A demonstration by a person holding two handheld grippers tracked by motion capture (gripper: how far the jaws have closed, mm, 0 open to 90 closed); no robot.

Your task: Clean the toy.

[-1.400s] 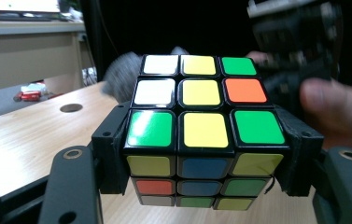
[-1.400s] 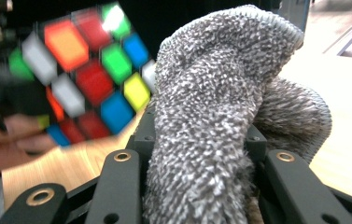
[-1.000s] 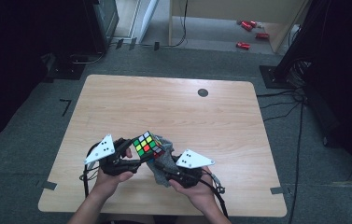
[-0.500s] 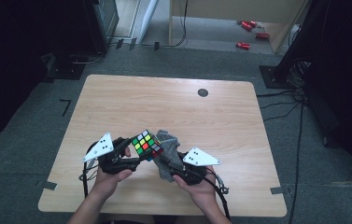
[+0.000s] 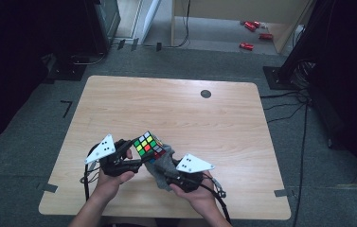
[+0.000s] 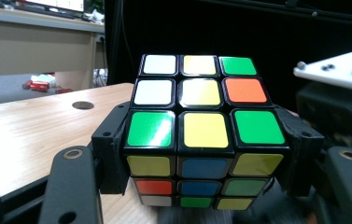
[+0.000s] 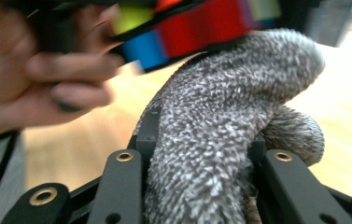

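Near table's front edge: left tool (image 5: 136, 158) clamps cube (image 6: 200, 130); right tool (image 7: 201, 154) grips grey cloth (image 7: 220, 135) under it.

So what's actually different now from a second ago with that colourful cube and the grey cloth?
Very little. The right gripper, shut on the grey cloth, has shifted slightly against the puzzle cube, as if wiping it. The left gripper stays clamped on the cube in the same spot above the table. Nothing was picked up or let go.

Bare tabletop (image 5: 176, 106) beyond cube (image 5: 148, 145)
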